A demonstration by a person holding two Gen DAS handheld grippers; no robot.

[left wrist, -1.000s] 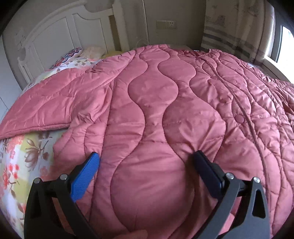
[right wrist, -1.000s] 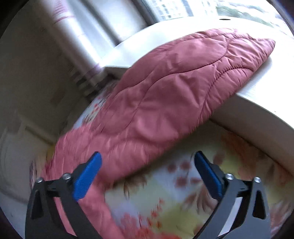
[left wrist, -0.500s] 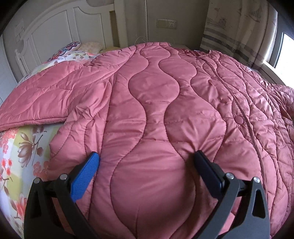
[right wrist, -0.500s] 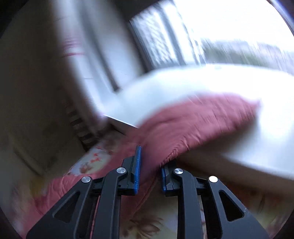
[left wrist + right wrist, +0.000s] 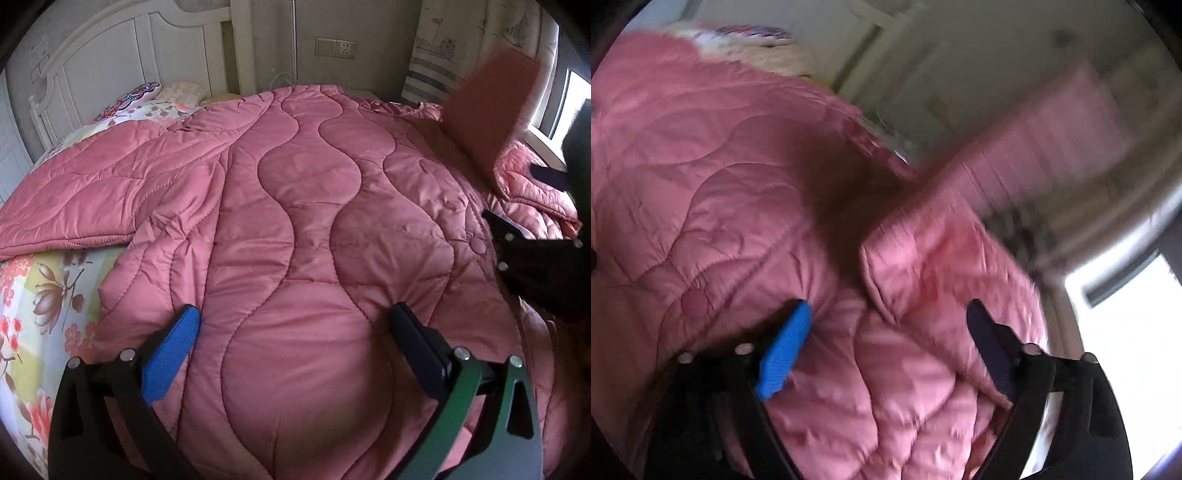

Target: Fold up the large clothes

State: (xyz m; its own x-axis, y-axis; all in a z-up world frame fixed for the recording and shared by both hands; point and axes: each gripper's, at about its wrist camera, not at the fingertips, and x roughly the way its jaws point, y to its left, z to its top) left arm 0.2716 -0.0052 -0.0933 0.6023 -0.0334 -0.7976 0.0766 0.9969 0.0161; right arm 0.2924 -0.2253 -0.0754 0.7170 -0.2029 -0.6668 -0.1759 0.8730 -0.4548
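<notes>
Across the bed (image 5: pixel 40 295), in the left wrist view, a pink quilted coat (image 5: pixel 295 229) is spread flat over the floral sheet, with pillows (image 5: pixel 147 96) at the headboard (image 5: pixel 110 48). The left gripper (image 5: pixel 291 332) is held wide open over the coat, nothing gripped. At the right edge, the right gripper (image 5: pixel 532 251) is partly seen beside a blurred sleeve (image 5: pixel 487 110).

From the right wrist view, the right gripper (image 5: pixel 886 325) is spread wide over a folded sleeve (image 5: pixel 942 266) of the coat (image 5: pixel 701 166), nothing clamped.
</notes>
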